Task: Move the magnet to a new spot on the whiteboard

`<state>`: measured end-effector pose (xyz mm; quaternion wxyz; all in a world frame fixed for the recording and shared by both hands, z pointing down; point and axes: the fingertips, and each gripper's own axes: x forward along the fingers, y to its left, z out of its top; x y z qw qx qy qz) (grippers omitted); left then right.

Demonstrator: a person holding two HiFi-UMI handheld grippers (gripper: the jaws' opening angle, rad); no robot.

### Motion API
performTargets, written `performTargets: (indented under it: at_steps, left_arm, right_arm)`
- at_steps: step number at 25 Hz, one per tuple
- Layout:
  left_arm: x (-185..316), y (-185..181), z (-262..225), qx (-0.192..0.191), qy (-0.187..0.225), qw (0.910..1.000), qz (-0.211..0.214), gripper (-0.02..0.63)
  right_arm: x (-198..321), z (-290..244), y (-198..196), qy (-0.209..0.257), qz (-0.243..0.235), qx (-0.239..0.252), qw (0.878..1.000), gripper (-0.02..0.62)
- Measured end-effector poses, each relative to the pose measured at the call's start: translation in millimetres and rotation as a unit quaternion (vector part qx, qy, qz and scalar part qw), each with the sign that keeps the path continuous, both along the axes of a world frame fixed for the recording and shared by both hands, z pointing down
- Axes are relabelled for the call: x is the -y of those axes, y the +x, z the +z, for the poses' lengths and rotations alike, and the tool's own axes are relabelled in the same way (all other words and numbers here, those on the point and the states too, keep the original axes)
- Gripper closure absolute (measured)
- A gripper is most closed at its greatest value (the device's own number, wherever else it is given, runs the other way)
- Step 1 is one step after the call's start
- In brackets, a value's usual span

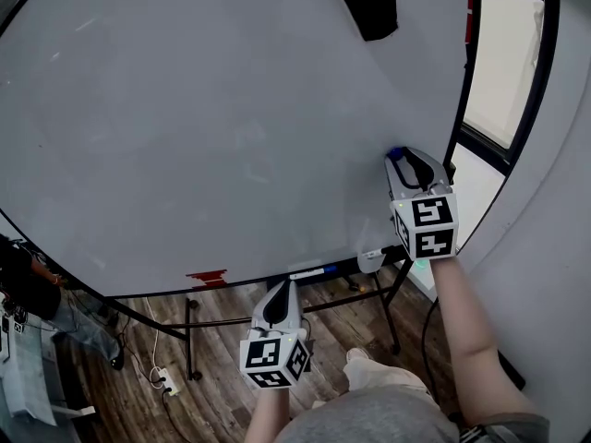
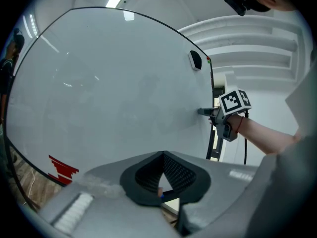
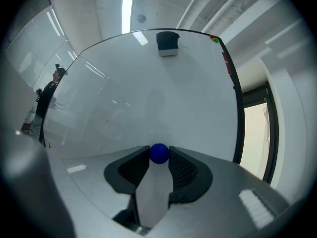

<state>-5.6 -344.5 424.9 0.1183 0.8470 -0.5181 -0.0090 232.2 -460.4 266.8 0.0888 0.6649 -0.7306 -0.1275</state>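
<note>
A round blue magnet (image 3: 159, 153) sits against the whiteboard (image 3: 163, 98) between the tips of my right gripper (image 3: 159, 155), and both pads touch its sides. In the head view that gripper (image 1: 406, 161) is at the whiteboard's (image 1: 231, 109) lower right edge, with the magnet (image 1: 397, 153) peeking out at its tip. My left gripper (image 1: 280, 295) hangs lower, below the board's bottom edge, pointing up. Its jaws meet at the tips with nothing held (image 2: 163, 155). From the left gripper view the right gripper (image 2: 204, 111) touches the board (image 2: 109, 83) at its right rim.
A black eraser (image 1: 369, 3) clings to the board's top right. A red mark (image 1: 208, 278) is at the bottom edge, and a marker (image 1: 309, 271) lies in the tray. A dark window frame (image 1: 503, 63) stands right of the board. A person (image 1: 28, 284) and a power strip (image 1: 166, 377) are at lower left.
</note>
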Motion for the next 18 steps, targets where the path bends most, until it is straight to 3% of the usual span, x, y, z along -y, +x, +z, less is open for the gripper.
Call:
performTargets:
  at_steps: [18]
  left_arm:
    - [-85.5, -45.6, -5.9, 0.011, -0.001, 0.9997, -0.020, 0.603]
  right_arm:
    - [-101.7, 7.2, -58.1, -0.007, -0.031, 0.013, 0.999, 0.471]
